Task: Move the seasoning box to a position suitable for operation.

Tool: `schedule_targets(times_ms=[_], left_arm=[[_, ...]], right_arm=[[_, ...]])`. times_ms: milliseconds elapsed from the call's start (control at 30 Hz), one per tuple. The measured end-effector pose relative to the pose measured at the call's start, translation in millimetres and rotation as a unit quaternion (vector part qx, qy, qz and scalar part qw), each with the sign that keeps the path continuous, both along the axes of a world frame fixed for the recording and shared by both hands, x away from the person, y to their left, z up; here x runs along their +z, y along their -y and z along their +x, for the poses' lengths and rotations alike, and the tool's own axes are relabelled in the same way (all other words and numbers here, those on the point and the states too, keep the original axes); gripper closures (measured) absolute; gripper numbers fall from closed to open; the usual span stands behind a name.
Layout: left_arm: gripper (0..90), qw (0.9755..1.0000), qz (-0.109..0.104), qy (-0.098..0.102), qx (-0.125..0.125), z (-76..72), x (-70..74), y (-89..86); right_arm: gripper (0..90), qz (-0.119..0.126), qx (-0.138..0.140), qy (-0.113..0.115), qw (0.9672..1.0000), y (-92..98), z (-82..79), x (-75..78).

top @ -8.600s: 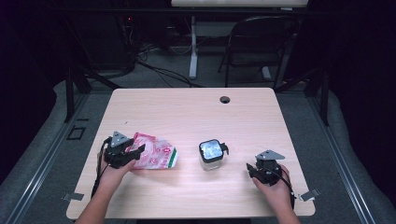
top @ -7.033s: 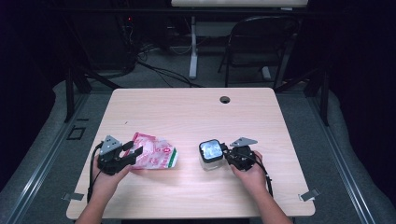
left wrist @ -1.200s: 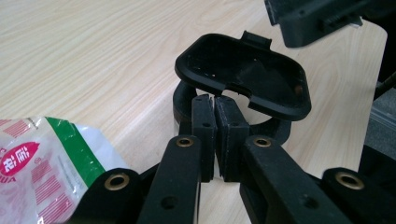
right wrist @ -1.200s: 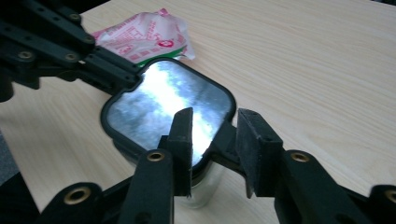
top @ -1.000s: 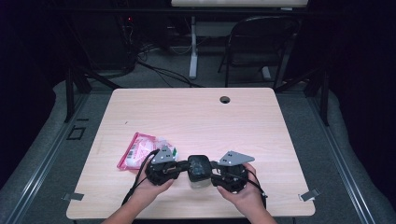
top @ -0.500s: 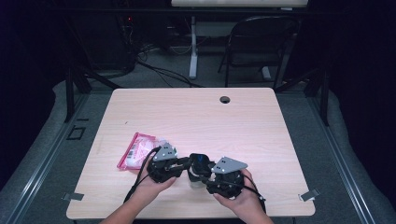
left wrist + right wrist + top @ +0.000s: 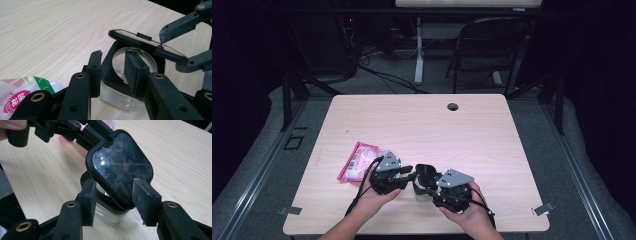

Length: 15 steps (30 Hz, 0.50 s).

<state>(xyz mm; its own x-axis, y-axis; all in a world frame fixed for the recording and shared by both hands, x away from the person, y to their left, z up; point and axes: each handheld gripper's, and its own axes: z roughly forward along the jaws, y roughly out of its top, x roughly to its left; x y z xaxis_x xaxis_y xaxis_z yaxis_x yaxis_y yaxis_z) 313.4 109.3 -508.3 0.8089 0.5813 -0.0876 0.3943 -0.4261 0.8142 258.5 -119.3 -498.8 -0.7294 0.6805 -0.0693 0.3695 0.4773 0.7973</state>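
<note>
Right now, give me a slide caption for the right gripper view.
Right tool grips the dark lid, raised off the clear container.

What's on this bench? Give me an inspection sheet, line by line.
Surface: light wooden table, round hole near far edge.
Job's things: clear jar with black collar, upright; black-framed windowed lid tilted above it.
Clutter: pink snack packet, left of jar.
Grippers: left gripper fingers astride the collar, just been opening; right gripper fingers on the lid's edges, just been closing.
Cables: black cable trails from left gripper.
Surroundings: black folding chair behind table.
</note>
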Motion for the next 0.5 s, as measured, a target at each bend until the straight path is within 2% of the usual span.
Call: schedule_targets(times_ms=[200, 300, 333, 500], left_arm=[[61.1, 0.9996, 0.024, 0.012, 0.006, 3.1, -5.9, 2.3], [60.1, 0.9996, 0.022, 0.019, 0.005, 4.7, -8.7, 3.2], [60.2, 0.9997, 0.019, 0.017, 0.004, 5.4, -9.0, 3.0], [64.9, 1.0000, 0.005, -0.005, -0.006, 8.8, -9.3, 1.1]], right_arm=[[56.6, 0.006, -0.008, 0.005, 0.9999, 3.6, -1.1, 3.0], [57.8, 0.010, -0.010, 0.007, 0.9999, 5.7, -1.7, 4.0], [58.3, 0.011, -0.010, 0.013, 0.9998, 6.8, -1.4, 4.1], [62.9, 0.021, -0.020, 0.009, 0.9995, 12.8, -3.0, 6.1]])
